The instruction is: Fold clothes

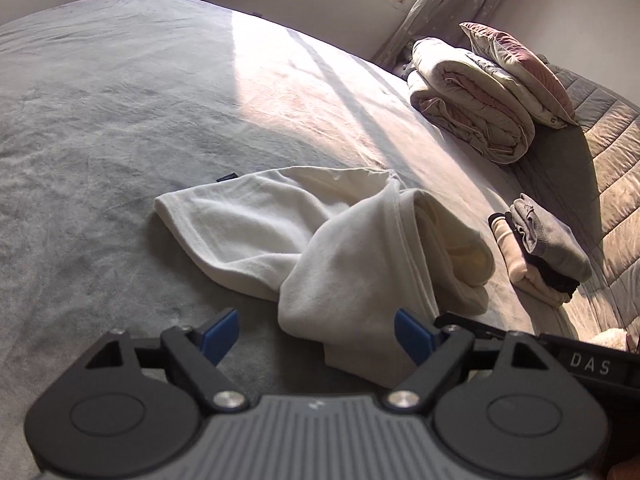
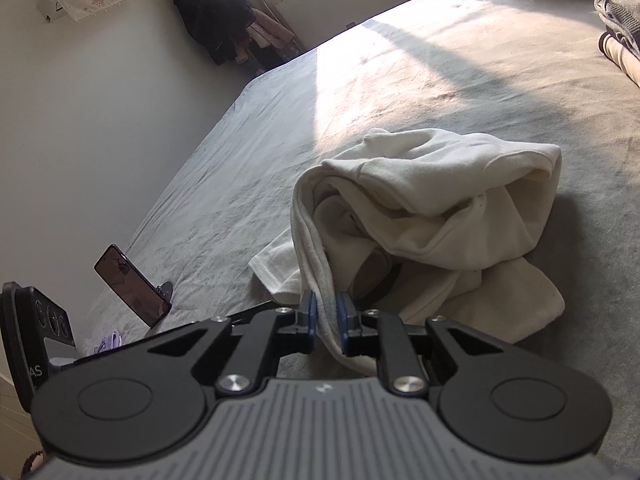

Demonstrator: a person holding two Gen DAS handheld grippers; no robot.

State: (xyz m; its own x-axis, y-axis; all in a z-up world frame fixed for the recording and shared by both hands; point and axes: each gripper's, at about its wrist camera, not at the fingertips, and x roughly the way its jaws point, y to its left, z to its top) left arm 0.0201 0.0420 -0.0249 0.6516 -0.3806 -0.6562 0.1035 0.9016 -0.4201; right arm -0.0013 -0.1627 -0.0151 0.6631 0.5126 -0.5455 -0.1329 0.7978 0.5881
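Observation:
A crumpled white garment (image 1: 320,240) lies on the grey bed sheet (image 1: 120,120). My left gripper (image 1: 316,338) is open, its blue pads wide apart, with a hanging fold of the garment between them near the right pad. In the right wrist view the same white garment (image 2: 440,200) lies bunched in front. My right gripper (image 2: 327,320) is shut on a hemmed edge of the garment, which runs between its blue pads.
A stack of folded clothes (image 1: 540,252) sits at the right of the bed, with a rolled quilt (image 1: 472,108) and a pillow (image 1: 520,68) behind it. A phone on a stand (image 2: 132,280) is at the bed's left edge. Sunlight falls across the middle of the bed.

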